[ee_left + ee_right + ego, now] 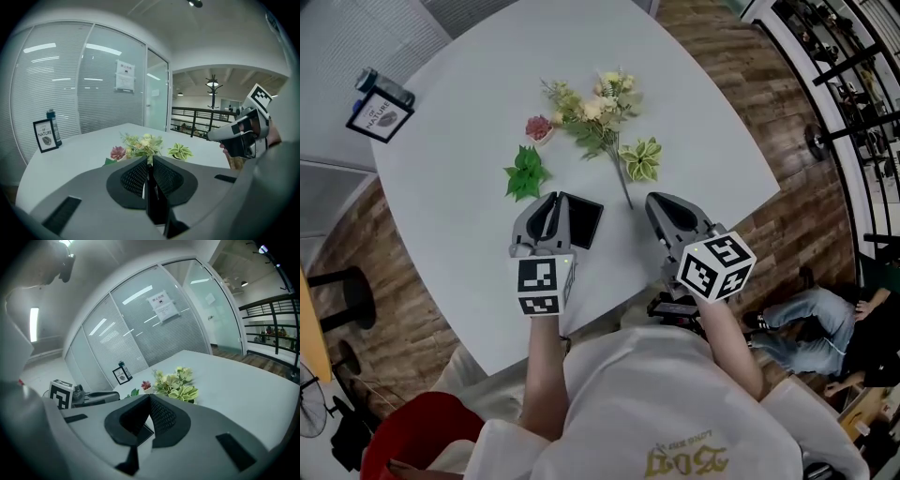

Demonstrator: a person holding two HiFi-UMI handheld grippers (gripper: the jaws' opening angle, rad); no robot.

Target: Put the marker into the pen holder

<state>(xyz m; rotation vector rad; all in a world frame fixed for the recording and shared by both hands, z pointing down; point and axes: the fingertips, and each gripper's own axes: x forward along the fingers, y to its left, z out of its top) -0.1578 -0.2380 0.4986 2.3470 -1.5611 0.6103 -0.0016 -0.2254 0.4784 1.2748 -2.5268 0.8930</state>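
A black square pen holder [584,221] sits on the white table [450,216], right beside my left gripper [551,199]. In the left gripper view, my left gripper [150,160] has a thin black wall of the holder [153,199] upright between its jaws, and they are shut on it. My right gripper [662,199] hovers just right of the holder, and its jaws meet with nothing between them. The holder [143,432] shows below the tips of my right gripper [150,397]. No marker shows in any view.
Artificial flowers [598,111], a pink bloom [539,127], a green leaf [525,173] and a variegated leaf [640,157] lie beyond the grippers. A framed sign [382,114] and a bottle [367,80] stand at the far left edge. A seated person [806,323] is at the right.
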